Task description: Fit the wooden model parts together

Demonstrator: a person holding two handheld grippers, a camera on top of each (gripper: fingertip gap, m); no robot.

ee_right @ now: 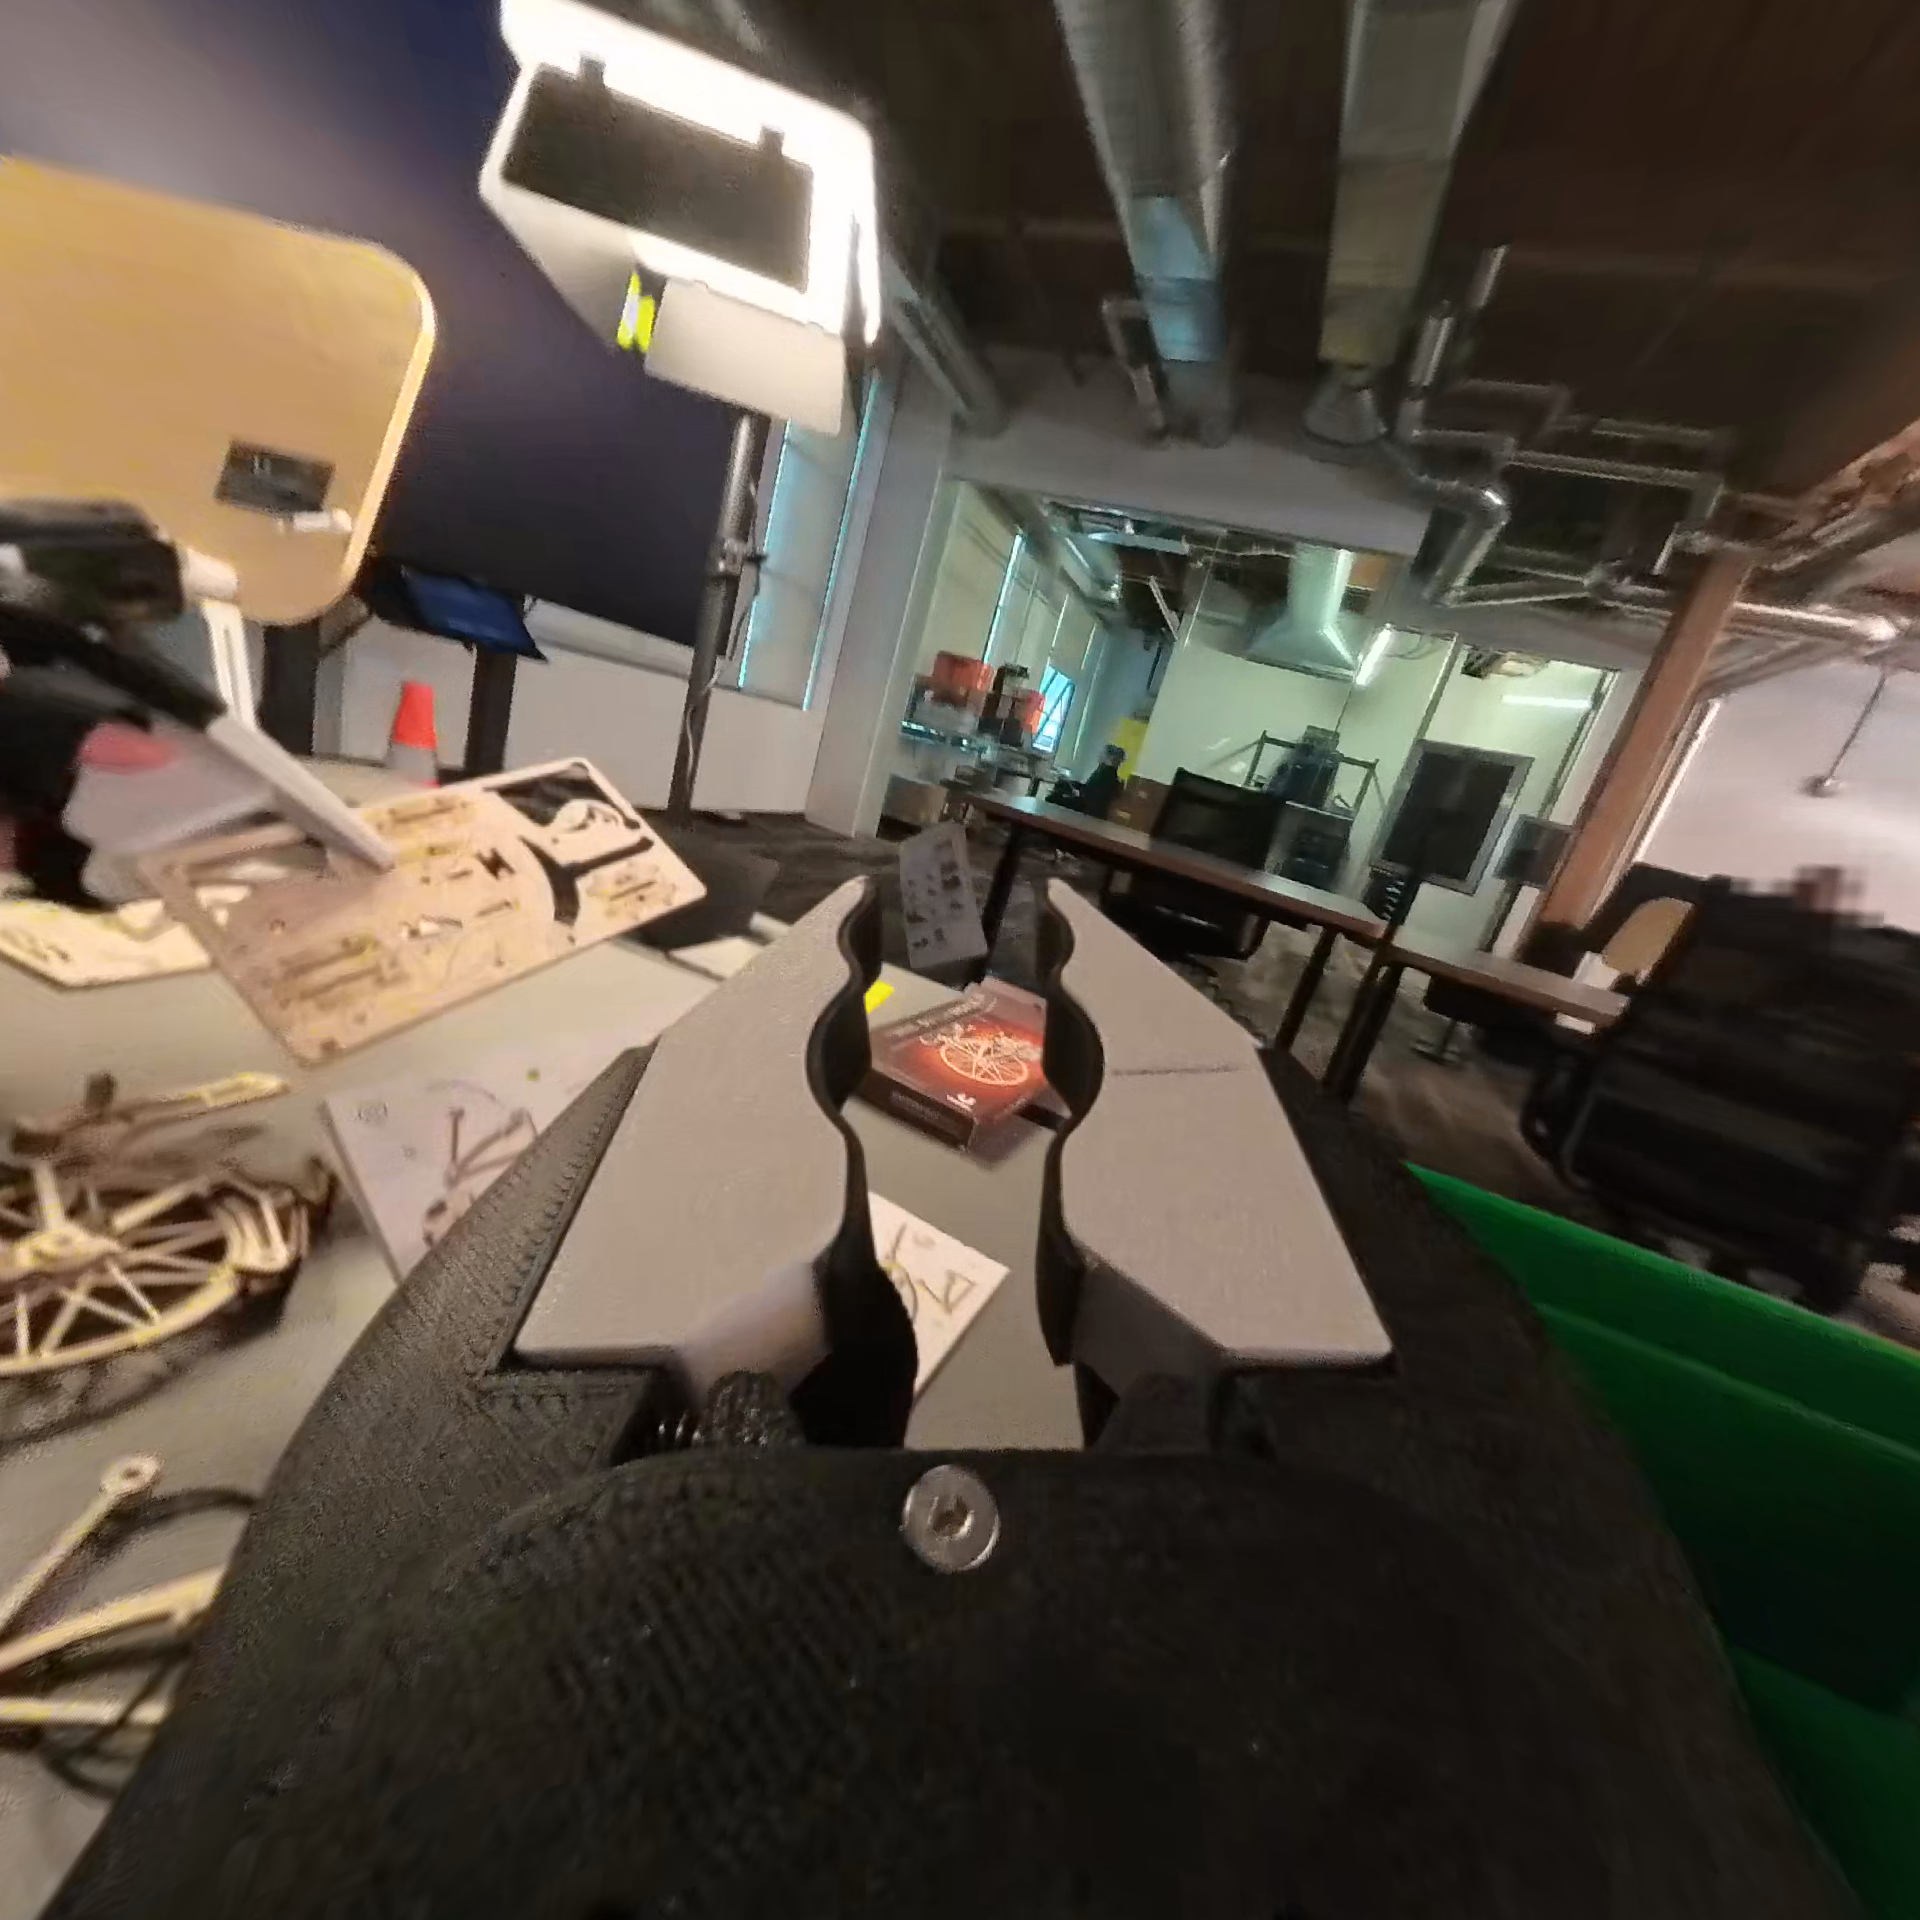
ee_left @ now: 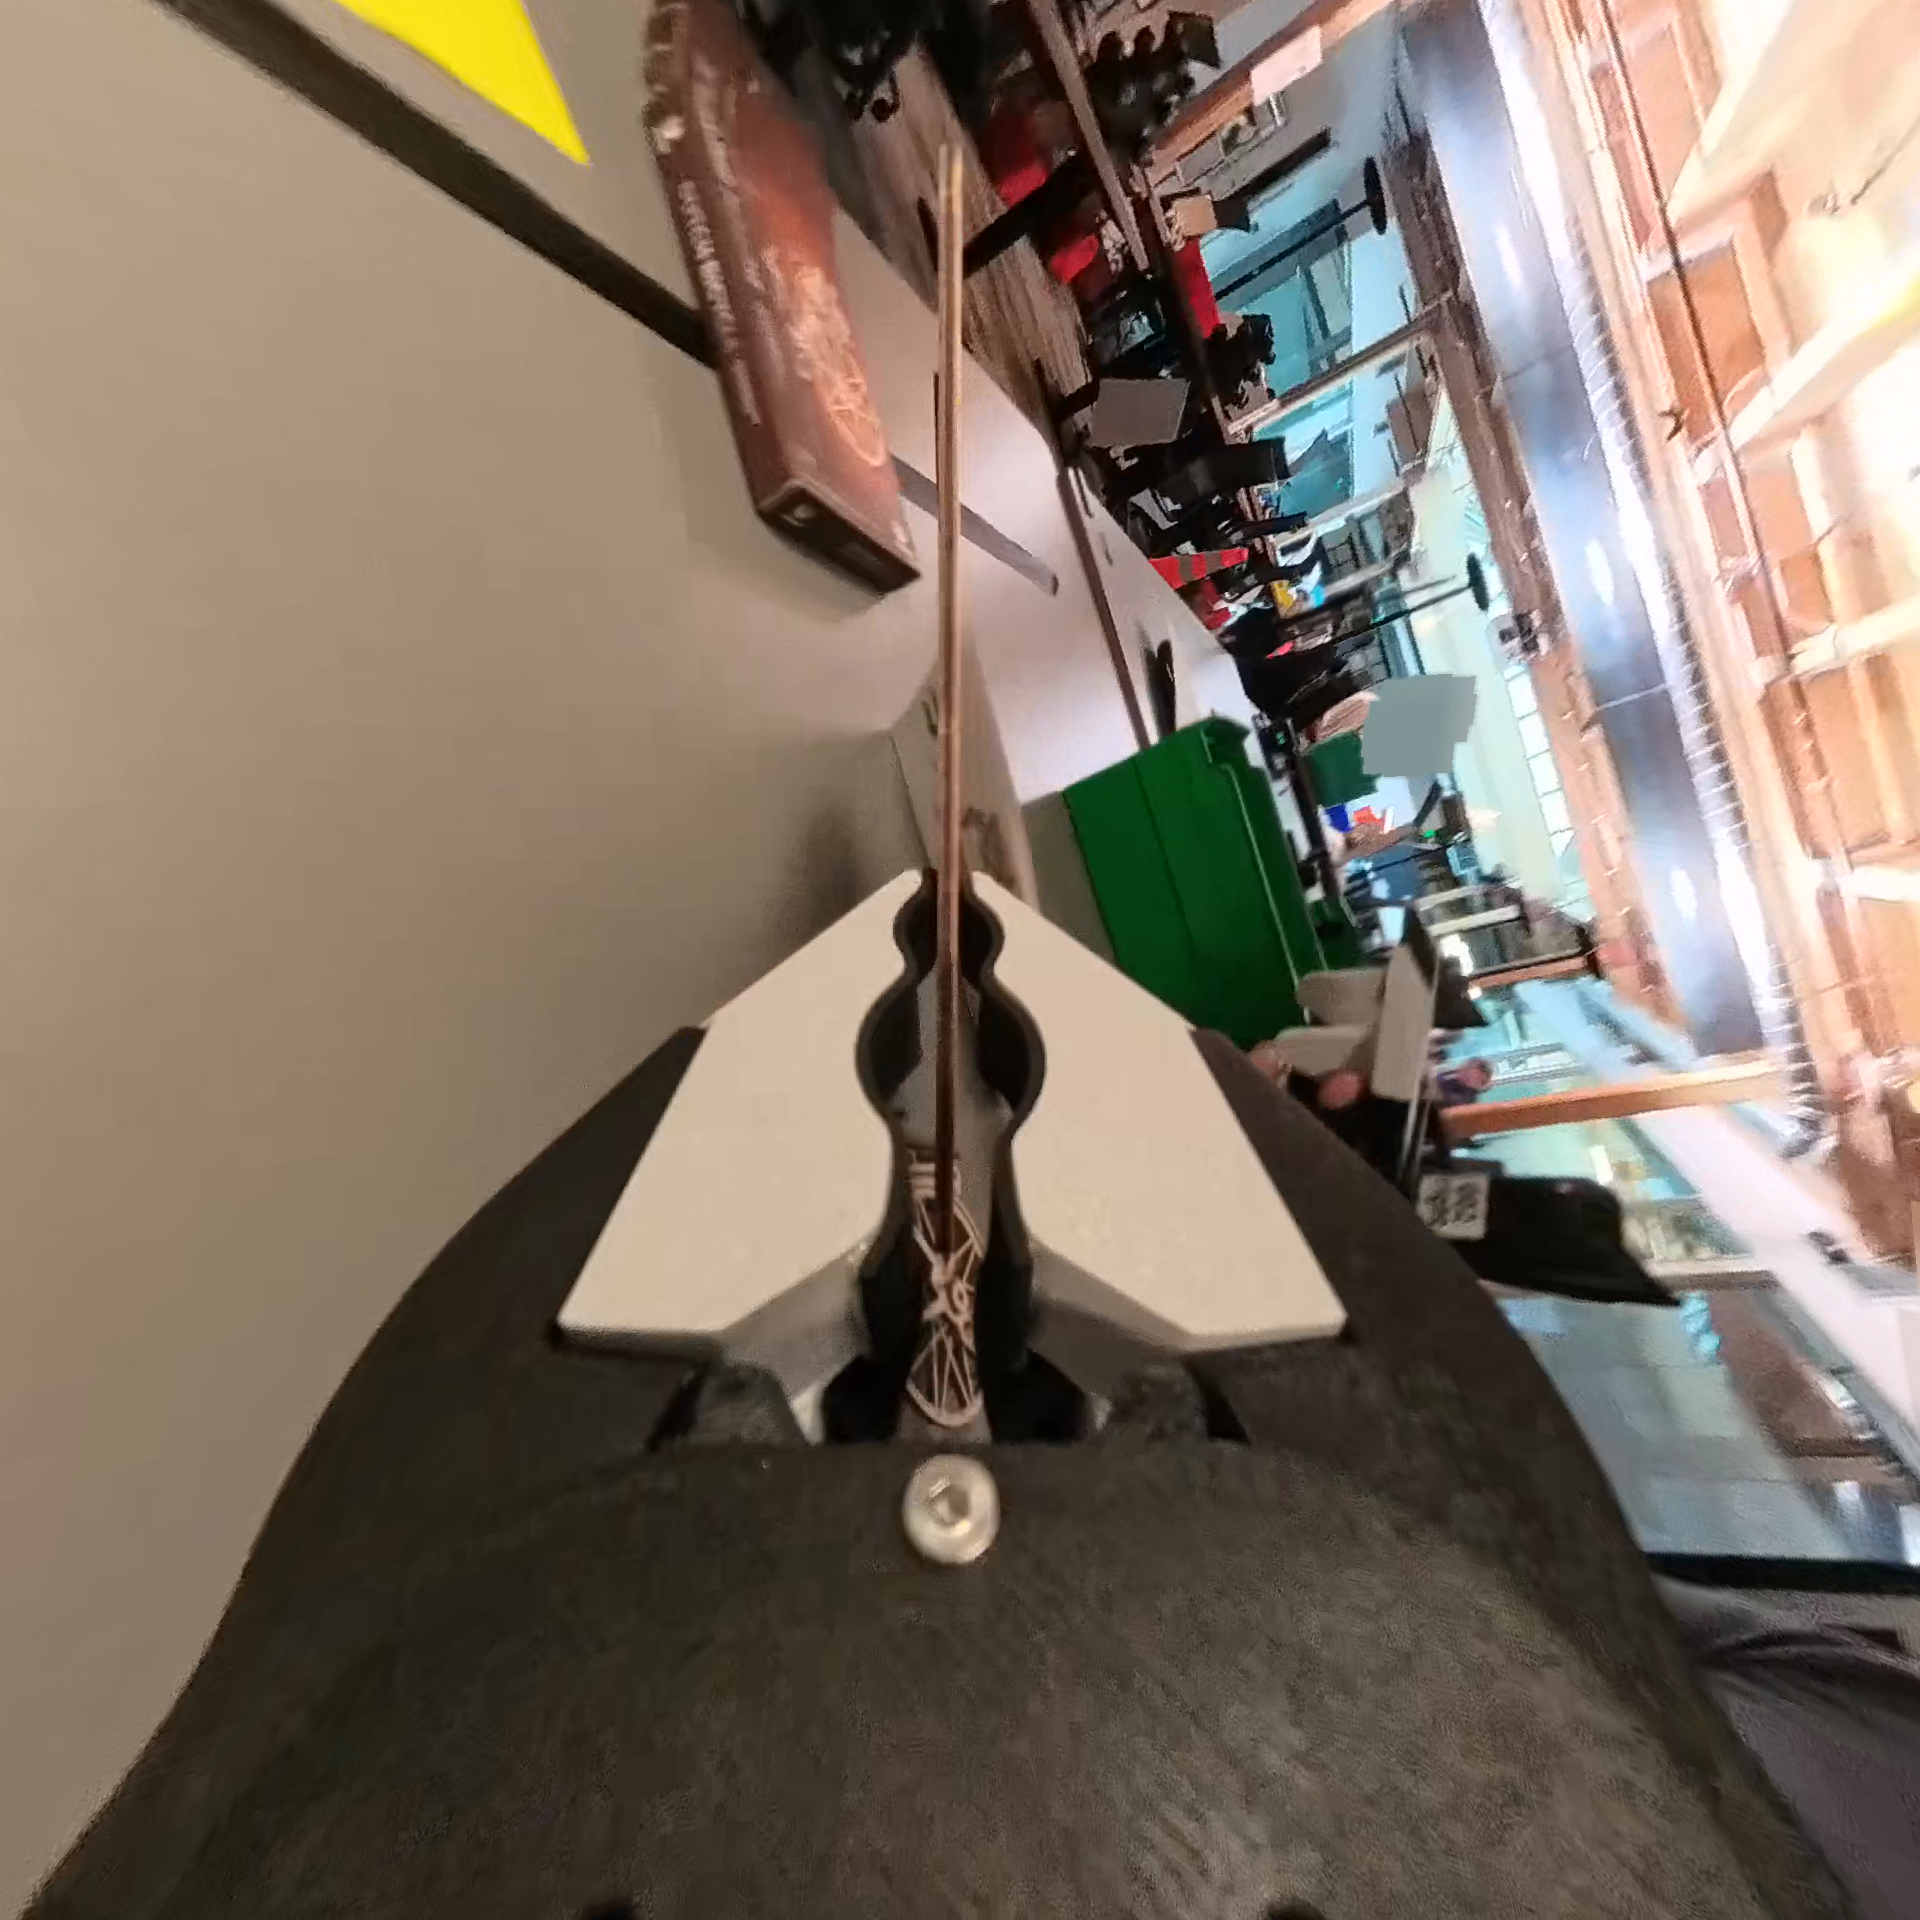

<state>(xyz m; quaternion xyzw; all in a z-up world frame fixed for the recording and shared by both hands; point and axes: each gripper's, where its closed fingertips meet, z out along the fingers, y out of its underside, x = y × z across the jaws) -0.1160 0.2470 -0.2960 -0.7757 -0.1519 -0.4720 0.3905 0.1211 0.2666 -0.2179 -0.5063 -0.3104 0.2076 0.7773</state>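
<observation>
My left gripper [ee_left: 951,883] is shut on a thin laser-cut wooden parts sheet [ee_left: 948,520], seen edge-on and sticking out past the fingertips. In the right wrist view the same sheet [ee_right: 436,894] is held tilted above the grey table [ee_right: 104,1039] by the left gripper [ee_right: 358,847]. My right gripper [ee_right: 956,904] is open and empty, above the table and to the right of the sheet. A partly built wooden spoked wheel assembly [ee_right: 114,1268] lies at the left, with loose wooden parts [ee_right: 94,1558] in front of it.
A dark box [ee_right: 966,1070] lies beyond the right fingers and also shows in the left wrist view [ee_left: 790,312]. Paper instruction sheets [ee_right: 436,1143] lie on the table. Another wooden sheet [ee_right: 94,945] lies at the far left. A green bin [ee_right: 1714,1455] stands at the right. About 25 centimeters separates my left fingertips from my right.
</observation>
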